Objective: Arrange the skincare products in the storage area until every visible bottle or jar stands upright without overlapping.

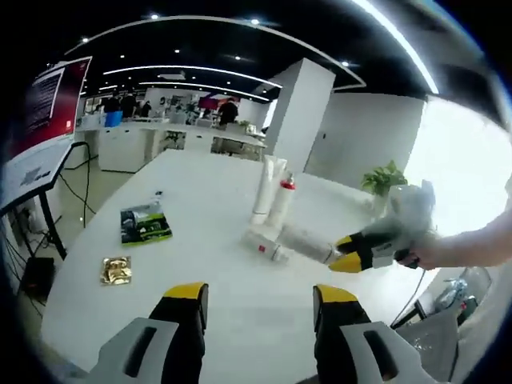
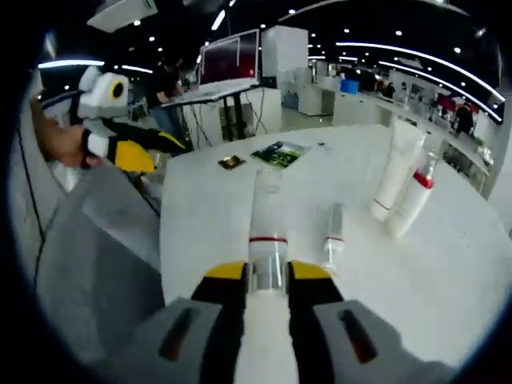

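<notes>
Bottle [image 2: 266,232] with a red band lies flat on the white surface [image 2: 208,208], clamped near its base by our right hand-held gripper [image 2: 267,276]. We should tip it slowly upright and set it just beside the two standing tubes [image 2: 404,188], clear of the small tube [image 2: 333,232] lying alongside. Our left hand-held gripper [image 1: 260,300] hangs open, holding nothing
</notes>
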A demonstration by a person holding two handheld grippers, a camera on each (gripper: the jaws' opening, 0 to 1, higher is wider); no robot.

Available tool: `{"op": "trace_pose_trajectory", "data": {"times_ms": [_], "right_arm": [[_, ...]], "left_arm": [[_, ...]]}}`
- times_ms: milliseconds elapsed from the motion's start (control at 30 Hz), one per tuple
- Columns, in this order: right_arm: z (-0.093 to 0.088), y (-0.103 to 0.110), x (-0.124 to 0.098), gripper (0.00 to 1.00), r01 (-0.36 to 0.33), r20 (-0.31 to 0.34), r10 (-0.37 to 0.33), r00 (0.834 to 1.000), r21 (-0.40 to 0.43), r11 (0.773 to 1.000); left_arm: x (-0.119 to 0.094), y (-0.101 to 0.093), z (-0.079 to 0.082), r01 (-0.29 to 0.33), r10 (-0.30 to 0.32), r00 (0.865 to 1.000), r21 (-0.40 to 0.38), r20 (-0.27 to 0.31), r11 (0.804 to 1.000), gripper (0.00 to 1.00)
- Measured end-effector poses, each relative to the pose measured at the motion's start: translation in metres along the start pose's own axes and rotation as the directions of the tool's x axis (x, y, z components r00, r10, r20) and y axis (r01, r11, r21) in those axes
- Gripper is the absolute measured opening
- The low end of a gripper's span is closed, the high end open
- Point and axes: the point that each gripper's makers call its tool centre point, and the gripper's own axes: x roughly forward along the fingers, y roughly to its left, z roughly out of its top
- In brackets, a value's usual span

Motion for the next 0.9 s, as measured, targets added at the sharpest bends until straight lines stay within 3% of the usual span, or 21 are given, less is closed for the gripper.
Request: {"op": "trace_pose_trajectory", "data": {"times_ms": [67,100,133,200,267,300,333,400,433,533,567,600,633,700,733,767,800,833,867,900], "right_arm": [[0.013,0.019,-0.005,0.19,-0.059,0.037,0.061,0.997,-0.058,0.997],[0.015,0.026,-0.007,0.19,-0.078,0.032,0.081,0.996,-0.091,0.993],[0.018,0.031,-0.009,0.19,-0.096,0.034,0.100,0.994,-0.114,0.989],[0.026,0.048,-0.013,0.19,-0.173,0.041,0.182,0.982,-0.166,0.971],[0.027,0.061,-0.016,0.19,-0.220,0.001,0.227,0.974,-0.252,0.942],[0.026,0.064,-0.017,0.19,-0.226,-0.022,0.229,0.973,-0.291,0.930],[0.023,0.069,-0.018,0.19,-0.251,-0.054,0.248,0.967,-0.336,0.908],[0.026,0.072,-0.019,0.19,-0.257,-0.053,0.256,0.965,-0.358,0.898],[0.026,0.074,-0.020,0.19,-0.268,-0.055,0.266,0.962,-0.356,0.895],[0.026,0.077,-0.022,0.19,-0.288,-0.059,0.287,0.956,-0.377,0.880],[0.026,0.079,-0.023,0.19,-0.310,-0.075,0.307,0.949,-0.400,0.862],[0.026,0.080,-0.023,0.19,-0.312,-0.077,0.309,0.948,-0.413,0.856],[0.026,0.080,-0.023,0.19,-0.315,-0.079,0.311,0.947,-0.420,0.851],[0.024,0.080,-0.022,0.19,-0.328,-0.093,0.320,0.943,-0.434,0.839],[0.024,0.081,-0.022,0.19,-0.329,-0.095,0.321,0.942,-0.441,0.835],[0.024,0.080,-0.022,0.19,-0.331,-0.099,0.322,0.941,-0.446,0.831],[0.024,0.081,-0.021,0.19,-0.334,-0.099,0.326,0.940,-0.450,0.828],[0.025,0.080,-0.021,0.19,-0.331,-0.097,0.323,0.941,-0.455,0.827],[0.027,0.079,-0.021,0.20,-0.327,-0.095,0.321,0.942,-0.459,0.826],[0.028,0.079,-0.020,0.20,-0.331,-0.097,0.323,0.941,-0.453,0.828]], "left_arm": [[0.004,-0.017,0.000,0.084,-0.085,0.996,-0.082,-0.005,0.993,0.57],[0.007,-0.026,-0.004,0.132,-0.136,0.990,-0.152,-0.021,0.980,0.58],[0.008,-0.027,-0.003,0.141,-0.146,0.989,-0.168,-0.014,0.976,0.59],[0.007,-0.047,-0.007,0.236,-0.247,0.969,-0.253,-0.014,0.938,0.66],[0.006,-0.052,-0.012,0.256,-0.269,0.963,-0.264,-0.012,0.930,0.71],[0.005,-0.055,-0.014,0.270,-0.282,0.959,-0.251,-0.012,0.930,0.70],[0.002,-0.060,-0.020,0.298,-0.318,0.948,-0.268,-0.034,0.916,0.66],[-0.003,-0.068,-0.031,0.323,-0.371,0.925,-0.339,-0.086,0.884,0.52],[-0.003,-0.071,-0.031,0.339,-0.393,0.916,-0.364,-0.082,0.867,0.47],[-0.003,-0.069,-0.034,0.334,-0.402,0.910,-0.392,-0.103,0.857,0.40],[-0.005,-0.074,-0.034,0.348,-0.433,0.897,-0.457,-0.093,0.819,0.40],[-0.006,-0.077,-0.036,0.356,-0.459,0.883,-0.495,-0.100,0.792,0.38],[-0.007,-0.079,-0.035,0.376,-0.481,0.872,-0.507,-0.090,0.776,0.36],[-0.008,-0.079,-0.034,0.382,-0.491,0.867,-0.526,-0.081,0.760,0.32],[-0.010,-0.081,-0.033,0.396,-0.511,0.856,-0.545,-0.072,0.739,0.30],[-0.013,-0.084,-0.029,0.412,-0.538,0.841,-0.585,-0.049,0.698,0.28],[-0.013,-0.085,-0.026,0.419,-0.546,0.837,-0.607,-0.030,0.675,0.26],[-0.014,-0.084,-0.027,0.421,-0.547,0.836,-0.604,-0.031,0.677,0.26],[-0.012,-0.080,-0.030,0.411,-0.534,0.844,-0.594,-0.038,0.692,0.26],[-0.013,-0.081,-0.030,0.410,-0.545,0.838,-0.618,-0.036,0.671,0.26]]}}
